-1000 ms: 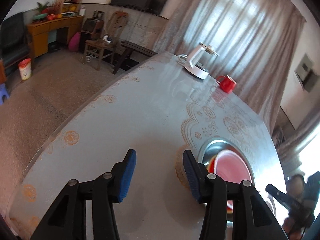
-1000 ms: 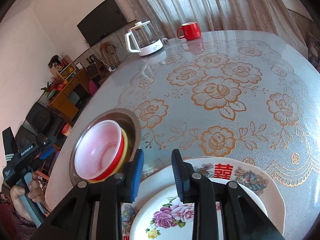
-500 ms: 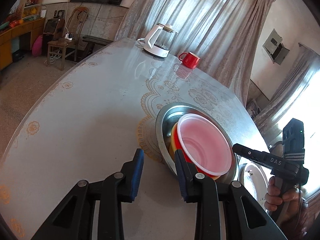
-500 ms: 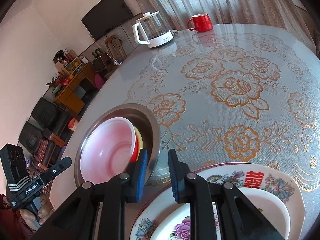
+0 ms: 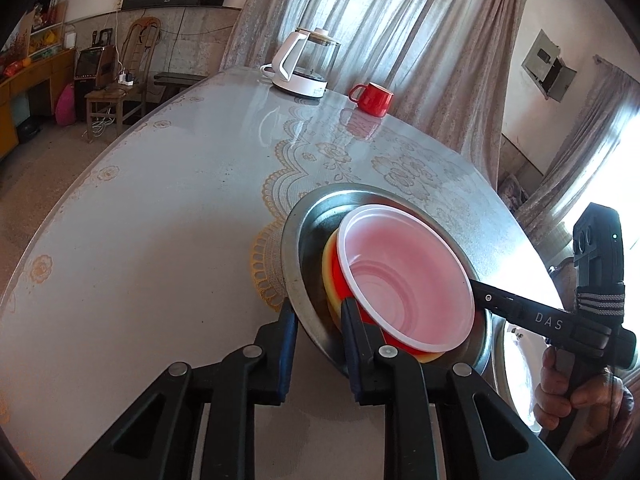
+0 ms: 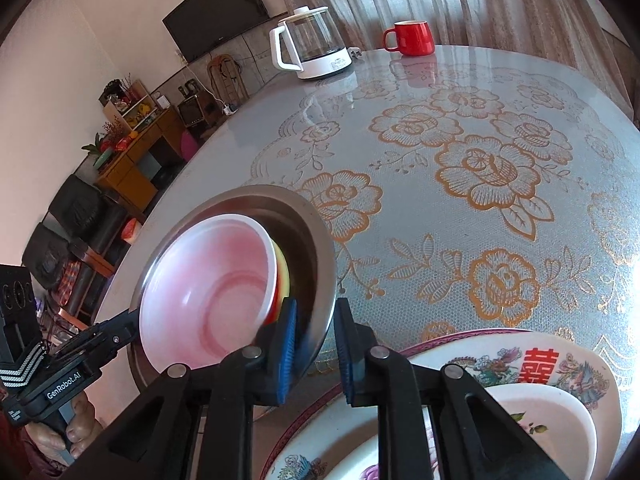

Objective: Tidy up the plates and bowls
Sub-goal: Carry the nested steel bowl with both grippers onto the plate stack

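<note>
A steel bowl (image 5: pixel 360 191) (image 6: pixel 260 192) stands on the table. Nested in it are a pink plastic bowl (image 5: pixel 400 272) (image 6: pixel 212 280), a red one and a yellow bowl (image 5: pixel 329 268) (image 6: pixel 283 268). My left gripper (image 5: pixel 318 320) straddles the steel rim on the near left, jaws closing, pads apart from the metal. My right gripper (image 6: pixel 316 320) straddles the opposite rim, jaws also closing, a slit of cloth still showing beside the rim. Below the right gripper lie a large decorated plate (image 6: pixel 560 360) and a smaller flowered plate (image 6: pixel 540 412) on it.
A white glass kettle (image 5: pixel 304 64) (image 6: pixel 312 48) and a red mug (image 5: pixel 374 98) (image 6: pixel 414 38) stand at the far edge of the round table (image 5: pixel 160 240) (image 6: pixel 440 120). A hand holds each gripper's handle. Chairs and a wooden cabinet stand beyond the table.
Both grippers have come in toward the steel bowl and sunk a little, their jaws narrowing. Each now has the bowl's rim between its fingers.
</note>
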`<state>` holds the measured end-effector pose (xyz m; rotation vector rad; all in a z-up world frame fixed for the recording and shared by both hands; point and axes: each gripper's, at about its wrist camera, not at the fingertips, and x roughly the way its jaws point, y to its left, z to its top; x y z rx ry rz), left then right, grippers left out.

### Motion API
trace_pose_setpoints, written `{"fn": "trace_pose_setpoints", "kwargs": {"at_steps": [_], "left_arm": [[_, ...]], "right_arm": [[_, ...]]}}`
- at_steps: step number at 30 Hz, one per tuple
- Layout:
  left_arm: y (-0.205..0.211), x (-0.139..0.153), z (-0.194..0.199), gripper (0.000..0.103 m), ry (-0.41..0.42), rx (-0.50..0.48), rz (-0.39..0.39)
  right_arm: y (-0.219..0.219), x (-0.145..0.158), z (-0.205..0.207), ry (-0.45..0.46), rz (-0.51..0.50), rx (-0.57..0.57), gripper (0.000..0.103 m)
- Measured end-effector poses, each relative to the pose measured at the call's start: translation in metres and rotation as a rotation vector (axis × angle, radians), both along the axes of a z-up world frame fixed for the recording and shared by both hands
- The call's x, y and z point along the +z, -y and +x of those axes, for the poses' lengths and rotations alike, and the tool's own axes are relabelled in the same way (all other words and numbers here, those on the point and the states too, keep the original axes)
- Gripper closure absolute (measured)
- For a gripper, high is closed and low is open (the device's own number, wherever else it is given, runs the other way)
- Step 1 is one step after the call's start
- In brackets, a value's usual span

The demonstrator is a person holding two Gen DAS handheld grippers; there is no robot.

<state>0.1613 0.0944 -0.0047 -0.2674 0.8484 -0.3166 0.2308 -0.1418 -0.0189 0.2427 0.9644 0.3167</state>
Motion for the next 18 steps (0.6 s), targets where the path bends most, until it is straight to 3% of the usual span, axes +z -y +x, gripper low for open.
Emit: {"fn": "trace_pose_setpoints", "kwargs": {"at_steps": [6, 18], "left_arm": [[0.008, -0.002, -0.001, 0.080, 0.043, 0.014, 0.058], [0.007, -0.004, -0.010, 0.079, 0.042, 0.022, 0.030]], "right_arm": [[-0.007, -0.007, 0.007, -0.037, -0.010, 0.013, 0.086], [-0.006, -0.004, 0.003, -0.041, 0.000, 0.012, 0.088]]}}
